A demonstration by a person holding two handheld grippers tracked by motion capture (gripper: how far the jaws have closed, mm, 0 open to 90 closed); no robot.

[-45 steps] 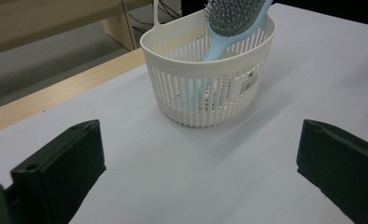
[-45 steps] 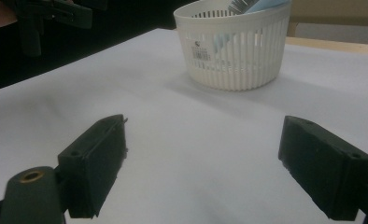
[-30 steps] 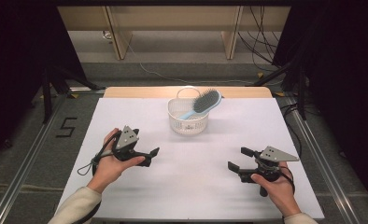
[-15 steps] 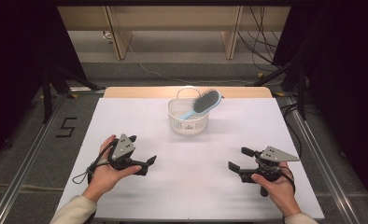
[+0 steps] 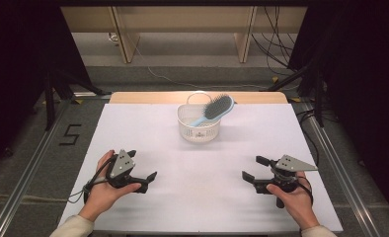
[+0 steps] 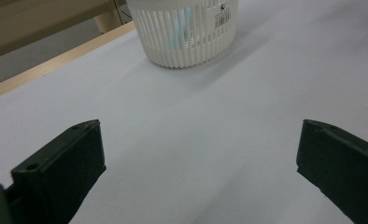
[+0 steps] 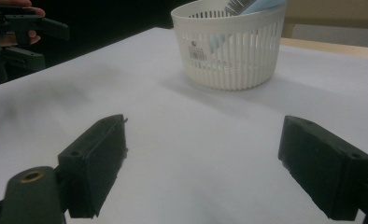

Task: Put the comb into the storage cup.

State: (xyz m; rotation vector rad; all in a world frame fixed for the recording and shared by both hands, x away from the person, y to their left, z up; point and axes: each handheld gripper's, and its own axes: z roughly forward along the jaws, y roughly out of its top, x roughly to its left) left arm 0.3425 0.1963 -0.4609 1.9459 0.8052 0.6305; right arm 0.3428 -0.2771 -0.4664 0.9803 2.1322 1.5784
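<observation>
The left gripper (image 5: 150,180) has slid down toward the bottom of the frame, away from the basket (image 5: 198,129) with the brush (image 5: 214,108), and like the right gripper (image 5: 254,169) it is wide open and holds nothing, so the job looks done.

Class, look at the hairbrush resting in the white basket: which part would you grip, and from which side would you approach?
Grip the hairbrush by its bristled head, which juts out over the basket's far right rim. Its light blue handle slants down inside the basket, so it is probably harder to reach. Come from above, jaws across the head's width.

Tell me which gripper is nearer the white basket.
Left, slightly. The left gripper sits below-left of the white basket; the right gripper sits below-right, both well short of it.
</observation>
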